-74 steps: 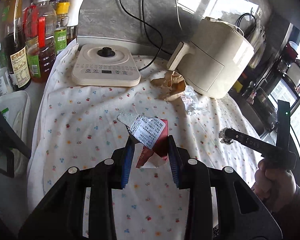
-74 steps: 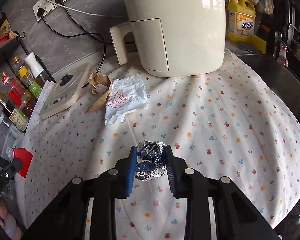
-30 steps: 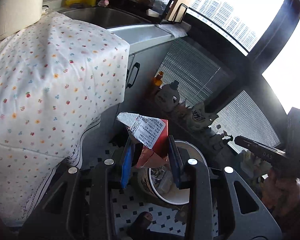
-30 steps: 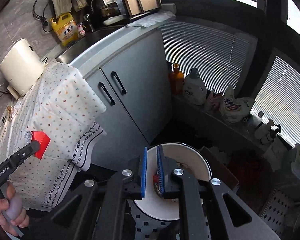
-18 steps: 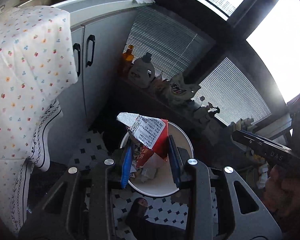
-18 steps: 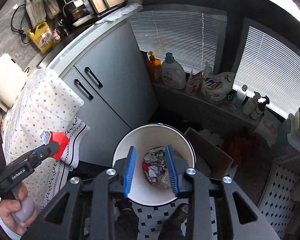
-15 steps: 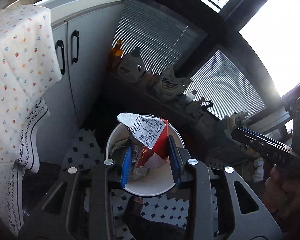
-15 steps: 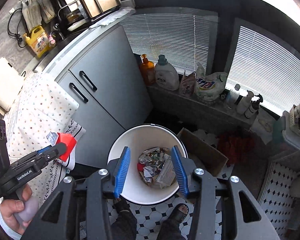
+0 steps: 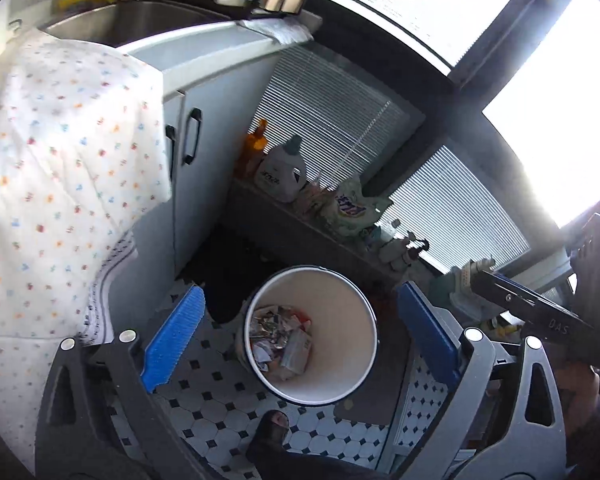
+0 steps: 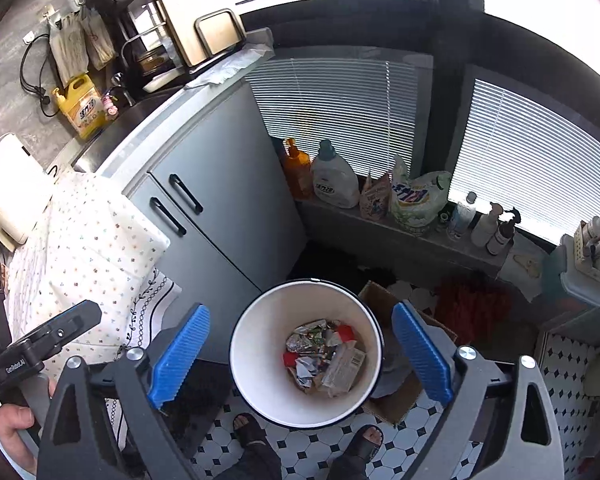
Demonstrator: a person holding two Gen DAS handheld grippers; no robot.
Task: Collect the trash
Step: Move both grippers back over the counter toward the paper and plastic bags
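A white round trash bin [image 9: 352,312] stands on the tiled floor, seen from above in both wrist views [image 10: 260,352]. Crumpled foil, paper and a red carton piece lie at its bottom [image 10: 324,354], also shown in the left wrist view [image 9: 280,336]. My left gripper [image 9: 300,328] is wide open and empty above the bin. My right gripper [image 10: 300,344] is wide open and empty above the bin too. The right gripper also shows at the right edge of the left wrist view [image 9: 476,270].
A table with a flowered cloth [image 9: 60,168] is at the left, next to a grey cabinet [image 10: 220,208]. Detergent bottles [image 10: 336,180] line a low ledge under the blinds. A cardboard box [image 10: 396,396] sits beside the bin. The person's sandalled feet [image 10: 364,440] stand close to it.
Both grippers moved from the table to over the bin. The right one let go of the foil ball, then the left one opened and dropped the red carton piece into the bin.
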